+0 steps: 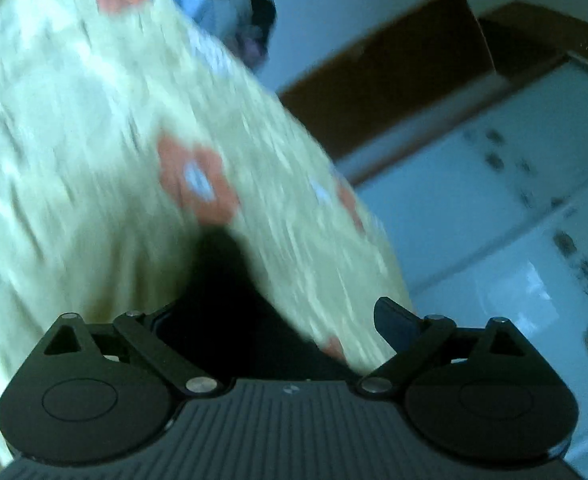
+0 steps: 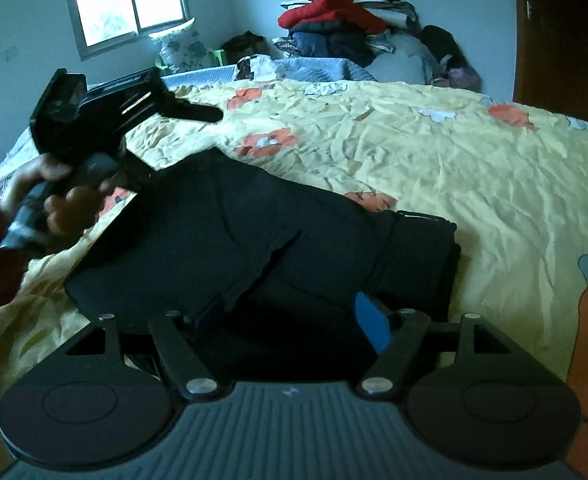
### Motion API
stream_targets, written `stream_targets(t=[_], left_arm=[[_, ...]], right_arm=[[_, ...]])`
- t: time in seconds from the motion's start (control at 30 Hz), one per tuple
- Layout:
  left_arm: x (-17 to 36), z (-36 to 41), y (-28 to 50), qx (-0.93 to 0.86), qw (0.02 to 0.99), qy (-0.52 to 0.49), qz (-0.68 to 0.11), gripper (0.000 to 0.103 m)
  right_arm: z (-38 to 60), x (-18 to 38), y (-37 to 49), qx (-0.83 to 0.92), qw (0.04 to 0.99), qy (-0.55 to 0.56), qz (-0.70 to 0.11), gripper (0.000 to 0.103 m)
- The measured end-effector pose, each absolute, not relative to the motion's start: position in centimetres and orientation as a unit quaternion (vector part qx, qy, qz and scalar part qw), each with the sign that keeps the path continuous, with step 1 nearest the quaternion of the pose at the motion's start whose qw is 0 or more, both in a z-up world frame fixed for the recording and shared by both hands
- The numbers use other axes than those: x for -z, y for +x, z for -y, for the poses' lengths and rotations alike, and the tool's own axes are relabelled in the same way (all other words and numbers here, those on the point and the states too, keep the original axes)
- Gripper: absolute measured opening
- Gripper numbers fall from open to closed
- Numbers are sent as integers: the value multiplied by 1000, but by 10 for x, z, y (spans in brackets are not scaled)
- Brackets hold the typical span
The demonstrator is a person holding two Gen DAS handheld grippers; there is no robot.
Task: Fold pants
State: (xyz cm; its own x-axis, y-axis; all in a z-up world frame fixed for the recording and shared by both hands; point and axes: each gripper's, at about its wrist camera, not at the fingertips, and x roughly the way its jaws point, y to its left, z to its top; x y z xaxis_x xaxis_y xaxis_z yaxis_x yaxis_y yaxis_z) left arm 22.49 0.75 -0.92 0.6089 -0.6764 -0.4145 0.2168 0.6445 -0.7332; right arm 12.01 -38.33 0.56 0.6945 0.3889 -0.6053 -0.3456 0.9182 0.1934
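Note:
The black pants (image 2: pixel 254 248) lie partly folded on the yellow flowered bedsheet (image 2: pixel 453 168). My right gripper (image 2: pixel 290 320) sits low over their near edge with black cloth between its fingers; one blue pad (image 2: pixel 369 328) shows. My left gripper is seen from the right wrist view (image 2: pixel 198 114), held in a hand at the left, its dark tip shut on a strip of the pants. In the blurred left wrist view black pants cloth (image 1: pixel 230 304) fills the space between the fingers (image 1: pixel 393 320), in front of the sheet (image 1: pixel 94 140).
A tall pile of clothes (image 2: pixel 345 28) stands at the bed's far side, with a pillow (image 2: pixel 182 48) under a window (image 2: pixel 128 0). A brown door (image 2: pixel 561 40) is at the right. White tiled floor (image 1: pixel 493 208) and a brown baseboard (image 1: pixel 393 68) show beside the bed.

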Motion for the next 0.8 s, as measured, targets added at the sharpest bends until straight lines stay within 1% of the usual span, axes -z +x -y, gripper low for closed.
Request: stream_targets(t=[0.07, 0.1, 0.2, 0.33, 0.43, 0.5, 0.53, 0.57, 0.6, 0.7, 0.73, 0.77, 0.8], left_arm=[[-6, -13, 215, 211, 895, -264, -292, 94], [-13, -14, 210, 189, 913, -230, -278, 94], [-28, -14, 191, 161, 931, -156, -288, 94], [-35, 14, 143, 233, 932, -56, -272, 95], [-26, 42, 105, 315, 911, -15, -266, 96], [-10, 59, 94, 344, 895, 11, -284, 99], [0, 68, 93, 338, 892, 34, -299, 98], [9, 77, 94, 316, 894, 58, -312, 92], [15, 80, 92, 294, 899, 75, -316, 91], [5, 72, 79, 291, 909, 48, -294, 94], [3, 68, 75, 290, 911, 33, -291, 100], [4, 68, 72, 283, 913, 29, -294, 103], [9, 71, 74, 275, 912, 39, -303, 103]], right_arm=[[385, -5, 119, -198, 921, 34, -334, 72], [386, -5, 118, -195, 922, 34, -332, 72], [392, -10, 114, -171, 931, 42, -319, 73], [399, -16, 110, -166, 938, 60, -298, 73], [396, -10, 111, -188, 929, 61, -313, 73], [392, -2, 114, -195, 921, 45, -334, 72], [389, 0, 114, -186, 923, 30, -336, 72], [388, -1, 113, -178, 925, 24, -336, 72], [386, -4, 111, -170, 926, 23, -336, 72], [383, -15, 100, -170, 934, 19, -314, 73], [383, -15, 99, -174, 933, 19, -316, 73], [381, -11, 99, -177, 929, 15, -324, 73], [379, -4, 101, -175, 925, 7, -337, 73]])
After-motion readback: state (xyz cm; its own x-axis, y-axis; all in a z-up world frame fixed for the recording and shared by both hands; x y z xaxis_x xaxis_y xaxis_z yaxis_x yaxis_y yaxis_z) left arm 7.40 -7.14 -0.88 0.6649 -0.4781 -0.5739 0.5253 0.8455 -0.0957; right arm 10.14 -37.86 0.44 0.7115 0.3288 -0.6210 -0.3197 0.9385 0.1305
